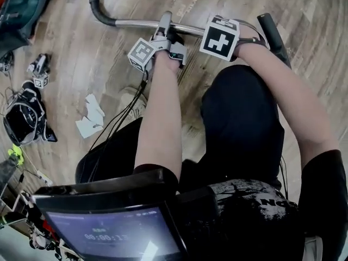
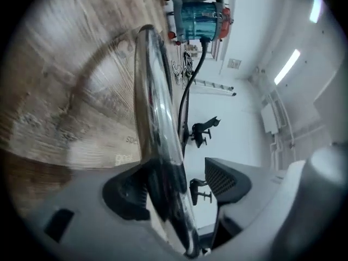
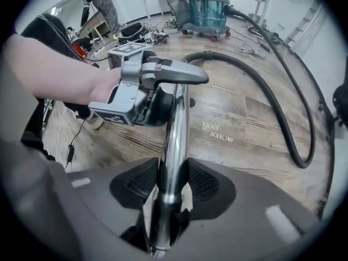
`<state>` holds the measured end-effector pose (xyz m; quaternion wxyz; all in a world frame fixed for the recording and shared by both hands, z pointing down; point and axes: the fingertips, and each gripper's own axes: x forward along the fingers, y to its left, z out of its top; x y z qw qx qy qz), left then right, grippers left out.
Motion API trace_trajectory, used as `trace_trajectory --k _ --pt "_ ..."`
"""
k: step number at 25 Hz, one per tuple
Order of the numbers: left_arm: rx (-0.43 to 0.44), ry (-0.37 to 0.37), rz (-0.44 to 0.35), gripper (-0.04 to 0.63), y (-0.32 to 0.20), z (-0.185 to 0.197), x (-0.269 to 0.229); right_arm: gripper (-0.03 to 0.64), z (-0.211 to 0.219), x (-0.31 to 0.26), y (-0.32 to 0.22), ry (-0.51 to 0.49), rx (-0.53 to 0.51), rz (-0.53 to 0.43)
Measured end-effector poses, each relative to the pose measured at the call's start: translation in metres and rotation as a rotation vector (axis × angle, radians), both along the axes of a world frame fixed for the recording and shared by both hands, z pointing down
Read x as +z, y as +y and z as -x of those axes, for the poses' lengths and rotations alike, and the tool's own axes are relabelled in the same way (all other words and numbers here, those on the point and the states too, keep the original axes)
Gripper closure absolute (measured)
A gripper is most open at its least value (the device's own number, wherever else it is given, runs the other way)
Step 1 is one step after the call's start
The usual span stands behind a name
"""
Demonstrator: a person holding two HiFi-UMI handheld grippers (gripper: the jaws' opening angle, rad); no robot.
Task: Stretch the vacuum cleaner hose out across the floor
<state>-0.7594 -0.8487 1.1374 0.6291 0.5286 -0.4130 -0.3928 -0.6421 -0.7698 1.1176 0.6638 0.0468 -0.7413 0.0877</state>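
The vacuum's shiny metal tube [image 1: 138, 22] lies across the wood floor and joins the black hose [image 1: 97, 5] at the left. My left gripper [image 1: 166, 29] stands open around the tube [image 2: 155, 118]: the tube runs close along one pad [image 2: 130, 192], and a gap shows to the other pad. My right gripper [image 1: 239, 30] is further right, near the black handle [image 1: 272, 29], pointing down. Its pads [image 3: 209, 186] are shut on the tube [image 3: 175, 145]. In the right gripper view the hose [image 3: 272, 99] curves back to the teal vacuum cleaner [image 3: 204, 7], and the left gripper [image 3: 179, 78] sits over the tube ahead.
The vacuum cleaner body [image 1: 22, 4] is at the top left. A spare gripper [image 1: 39, 69], a black helmet-like object [image 1: 22, 118], white paper scraps [image 1: 89, 116] and cables lie on the floor at the left. A screen [image 1: 109, 232] hangs at the person's chest.
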Motion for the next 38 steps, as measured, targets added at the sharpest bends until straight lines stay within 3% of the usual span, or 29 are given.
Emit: trace_trajectory --k 1,3,4,6,10,13,16,21,26,29,33,35,38 --pt "-0.026 0.057 -0.012 0.297 -0.008 -0.005 -0.007 0.439 -0.004 -0.004 0.001 0.007 0.007 0.007" --pt "-0.07 0.134 0.0 0.454 -0.018 -0.013 -0.016 0.442 -0.015 -0.017 -0.001 0.01 0.029 0.011" --pt "-0.081 0.146 0.008 0.464 -0.021 -0.016 -0.02 0.445 -0.019 -0.023 -0.002 0.002 0.042 0.015" --pt "-0.087 0.113 0.024 0.468 -0.024 -0.016 -0.018 0.456 -0.02 -0.023 -0.006 -0.03 0.047 -0.009" --pt "-0.075 -0.023 0.055 0.469 -0.027 -0.01 -0.007 0.443 -0.005 -0.007 -0.025 -0.057 -0.034 -0.159" --pt "-0.092 -0.018 0.048 0.469 -0.035 -0.013 -0.022 0.42 0.005 -0.004 -0.042 -0.033 -0.1 -0.263" --pt "-0.101 0.029 0.053 0.471 -0.036 -0.017 -0.032 0.445 0.006 0.004 -0.05 0.016 -0.167 -0.337" --pt "-0.093 -0.009 0.035 0.469 -0.024 -0.022 -0.031 0.469 -0.005 0.012 -0.04 0.03 -0.19 -0.305" --pt "-0.301 -0.061 0.021 0.482 -0.039 0.06 -0.035 0.471 -0.015 -0.005 -0.031 0.012 -0.191 -0.269" --pt "-0.294 -0.028 -0.028 0.532 -0.046 0.064 -0.056 0.469 -0.025 -0.008 -0.033 0.04 -0.179 -0.276" --pt "-0.268 -0.081 -0.08 0.537 -0.042 0.045 -0.082 0.489 -0.023 -0.008 -0.046 0.053 -0.178 -0.367" --pt "-0.253 -0.08 -0.073 0.54 -0.04 0.037 -0.089 0.534 -0.017 -0.011 -0.048 0.043 -0.184 -0.386" --pt "-0.232 -0.129 -0.049 0.54 -0.036 0.036 -0.093 0.543 -0.011 -0.008 -0.041 0.011 -0.165 -0.347"
